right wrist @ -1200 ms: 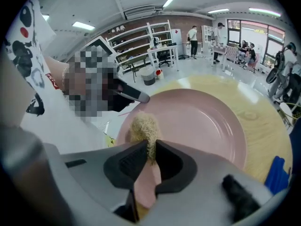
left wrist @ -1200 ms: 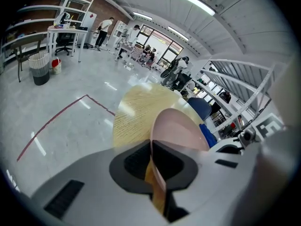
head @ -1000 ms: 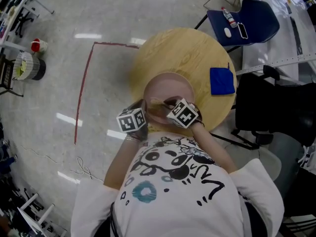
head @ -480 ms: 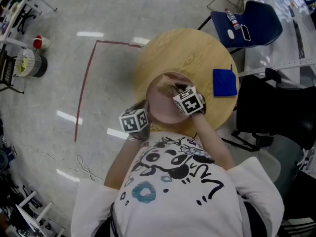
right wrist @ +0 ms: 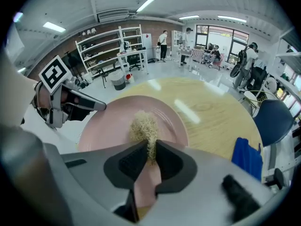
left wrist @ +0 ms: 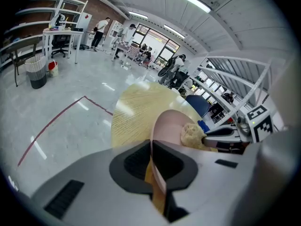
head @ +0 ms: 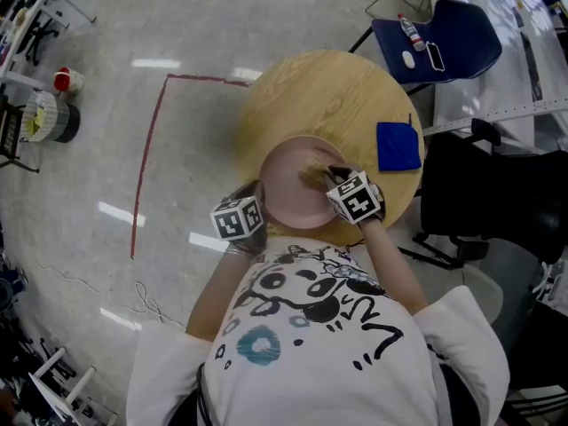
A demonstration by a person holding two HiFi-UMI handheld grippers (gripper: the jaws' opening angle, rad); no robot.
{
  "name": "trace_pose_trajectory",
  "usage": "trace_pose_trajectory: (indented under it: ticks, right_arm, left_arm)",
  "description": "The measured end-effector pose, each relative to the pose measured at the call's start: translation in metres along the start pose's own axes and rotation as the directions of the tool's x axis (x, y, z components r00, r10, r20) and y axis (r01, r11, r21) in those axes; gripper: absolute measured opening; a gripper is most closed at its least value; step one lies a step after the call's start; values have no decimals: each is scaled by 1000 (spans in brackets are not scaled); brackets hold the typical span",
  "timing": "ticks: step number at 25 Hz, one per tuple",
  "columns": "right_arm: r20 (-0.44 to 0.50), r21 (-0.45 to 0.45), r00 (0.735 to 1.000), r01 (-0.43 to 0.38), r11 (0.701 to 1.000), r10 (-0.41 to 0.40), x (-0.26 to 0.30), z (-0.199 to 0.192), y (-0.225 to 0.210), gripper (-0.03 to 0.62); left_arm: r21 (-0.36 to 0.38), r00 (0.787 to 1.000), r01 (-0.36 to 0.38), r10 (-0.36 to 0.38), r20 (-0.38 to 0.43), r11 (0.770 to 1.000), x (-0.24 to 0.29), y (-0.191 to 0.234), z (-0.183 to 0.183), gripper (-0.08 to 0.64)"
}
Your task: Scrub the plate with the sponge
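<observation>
Pink plate (head: 286, 185) rim in left gripper (left wrist: 151, 149) jaws | sponge (right wrist: 143, 126) in right gripper (right wrist: 151, 157) jaws

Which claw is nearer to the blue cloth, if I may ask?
Right. The right claw holds the sponge over the plate beside the cloth; the left claw grips the plate's far rim.

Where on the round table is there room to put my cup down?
The far half of the table is bare wood, beyond the pink plate and left of the blue cloth. The near edge is crowded: the left gripper clamps the plate's rim and the right gripper presses the sponge on it.
</observation>
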State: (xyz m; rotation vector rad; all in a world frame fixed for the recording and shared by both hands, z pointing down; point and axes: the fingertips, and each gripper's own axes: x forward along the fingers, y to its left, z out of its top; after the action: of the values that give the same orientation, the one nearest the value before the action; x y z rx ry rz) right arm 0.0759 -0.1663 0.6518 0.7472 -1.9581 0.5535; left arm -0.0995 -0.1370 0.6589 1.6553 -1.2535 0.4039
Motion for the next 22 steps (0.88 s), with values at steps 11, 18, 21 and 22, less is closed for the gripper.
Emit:
trace_pose_trajectory:
  ticks: [11, 18, 21, 22]
  right_arm:
    - [-11, -12, 992, -126, 992, 126, 1, -12, 62, 64]
    - [34, -38, 988, -150, 988, 152, 18, 12, 71, 64]
    - [51, -29, 989, -134, 991, 136, 22, 19, 71, 64]
    - [62, -22, 989, -131, 991, 132, 23, 23, 71, 64]
  left_arm:
    - [12, 1000, -9, 9, 0, 1000, -1, 1, 0, 29]
    - [44, 1000, -15, 16, -9, 999, 1, -1, 0, 29]
    - [45, 1000, -9, 10, -15, 999, 0, 0, -2, 29]
    - [44, 1000, -4, 5, -17, 999, -1, 0, -3, 29]
